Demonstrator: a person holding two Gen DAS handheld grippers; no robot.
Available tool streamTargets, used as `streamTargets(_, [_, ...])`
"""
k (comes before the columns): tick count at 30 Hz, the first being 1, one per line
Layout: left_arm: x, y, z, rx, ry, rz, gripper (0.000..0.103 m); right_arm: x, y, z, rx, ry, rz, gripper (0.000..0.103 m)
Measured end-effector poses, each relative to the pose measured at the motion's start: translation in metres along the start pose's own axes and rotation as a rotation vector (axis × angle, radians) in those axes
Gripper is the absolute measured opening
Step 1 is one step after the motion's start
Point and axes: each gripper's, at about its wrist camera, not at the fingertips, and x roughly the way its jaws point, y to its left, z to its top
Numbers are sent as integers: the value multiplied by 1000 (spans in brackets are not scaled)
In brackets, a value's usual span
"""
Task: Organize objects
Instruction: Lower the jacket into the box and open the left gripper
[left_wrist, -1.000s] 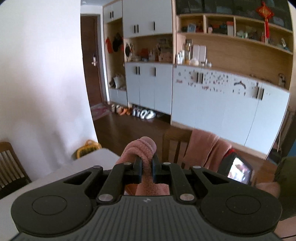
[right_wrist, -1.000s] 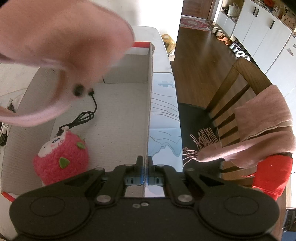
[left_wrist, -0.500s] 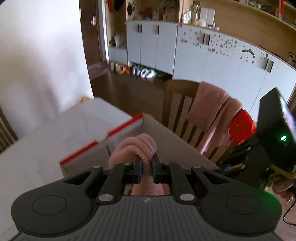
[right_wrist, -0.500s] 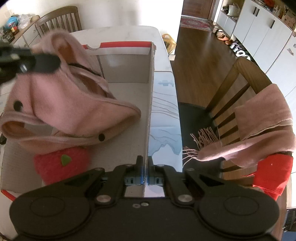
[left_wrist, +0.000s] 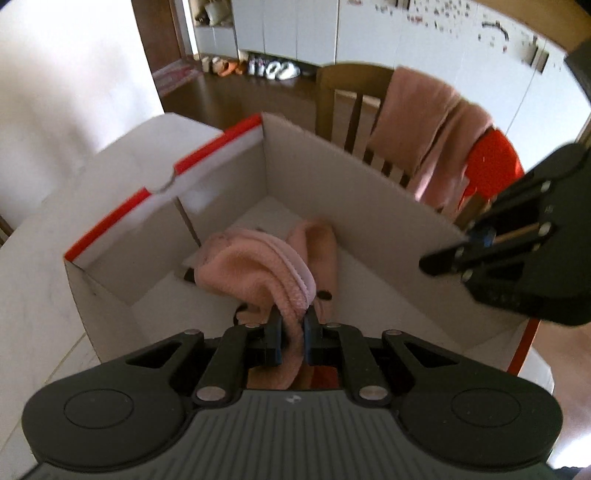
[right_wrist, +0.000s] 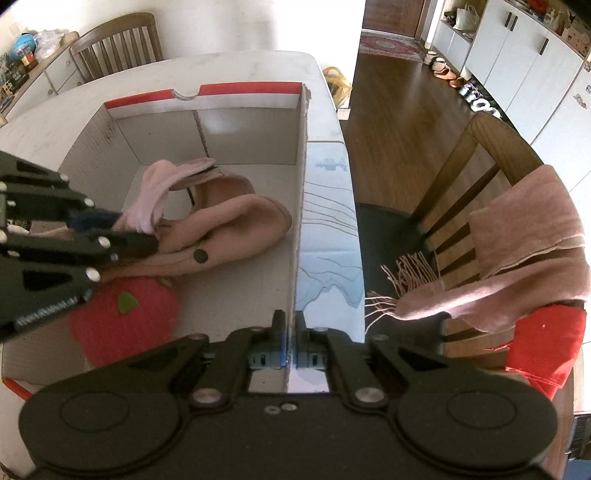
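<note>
An open cardboard box (right_wrist: 301, 177) with red-edged flaps stands on the white table (right_wrist: 229, 62). My left gripper (left_wrist: 293, 325) is shut on a pink fleece garment (left_wrist: 258, 266) with dark buttons, which lies inside the box (left_wrist: 369, 192). In the right wrist view the left gripper (right_wrist: 146, 238) reaches in from the left over the garment (right_wrist: 236, 221). My right gripper (right_wrist: 290, 325) is shut on the box's right wall. It also shows in the left wrist view (left_wrist: 443, 258) at the box rim. A red strawberry plush (right_wrist: 125, 317) lies in the box under the garment.
A wooden chair (right_wrist: 491, 155) beside the table carries a pink fringed scarf (right_wrist: 517, 251) and a red cloth (right_wrist: 543, 343). A second chair (right_wrist: 118, 44) stands at the far end. White cabinets (left_wrist: 406, 55) and shoes (left_wrist: 266, 68) line the far wall.
My left gripper has come down with the pink garment from above the box to its floor. The garment now covers part of the plush. The right gripper has held still.
</note>
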Motion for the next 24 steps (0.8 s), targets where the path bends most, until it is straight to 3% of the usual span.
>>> streamTargets(7, [-6,2,-2,-7,-13,22,17,1,0,-1,0,1,1,1])
streamTargets(10, [-12,3,-2,-15,-30,14,39,1,-1,-1,1,1,2,2])
streamTargets(12, [-18,3,-4,-16,-52,14,66,0,-2,-1,0,1,2,2])
streamTargets(24, [-83,17,-12,-71,-172,-13,67,0,-1,-1,-9,3,-2,2])
